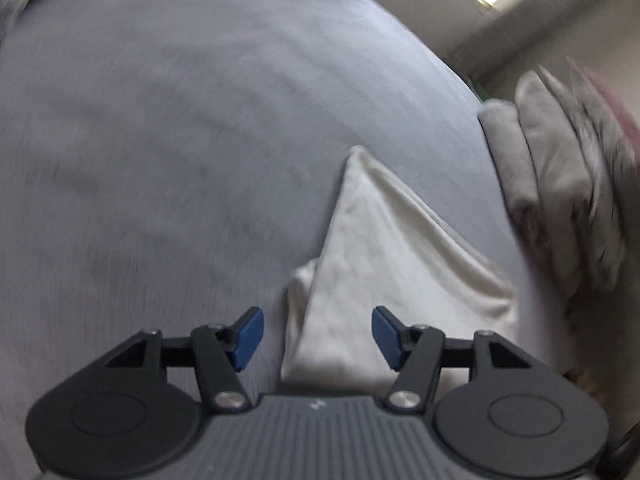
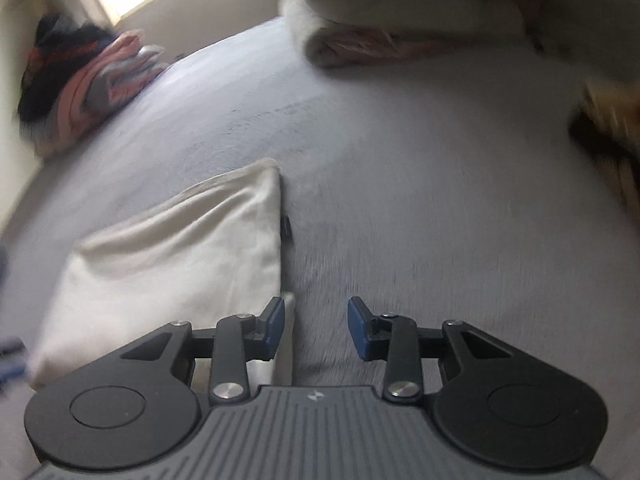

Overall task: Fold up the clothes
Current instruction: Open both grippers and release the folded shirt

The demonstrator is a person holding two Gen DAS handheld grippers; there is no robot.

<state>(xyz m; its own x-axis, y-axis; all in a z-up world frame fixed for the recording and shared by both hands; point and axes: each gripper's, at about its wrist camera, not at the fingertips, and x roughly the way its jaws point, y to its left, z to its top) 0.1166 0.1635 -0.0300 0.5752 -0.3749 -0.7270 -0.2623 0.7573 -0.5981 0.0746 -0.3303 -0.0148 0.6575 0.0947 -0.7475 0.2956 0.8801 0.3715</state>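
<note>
Nearest to us, the fingers of the left gripper stand apart with nothing pinched; the white cloth lies in the gap beyond them, flat on the grey bed, not pressed by either pad. The fingers of the right gripper are also parted, more narrowly, and empty: the white cloth lies to the left of its left finger, whose tip overlaps the straight edge, though we cannot tell if it touches. We judge the cloth already folded at least once, so a good next fold means each of us taking a near corner squarely, pinching all layers together, and carrying both ends evenly so the edges meet. A small dark tag just past the right fingers marks the edge to align. Further off sit a folded stack ahead and a coloured pile far left, where finished pieces likely go.
</note>
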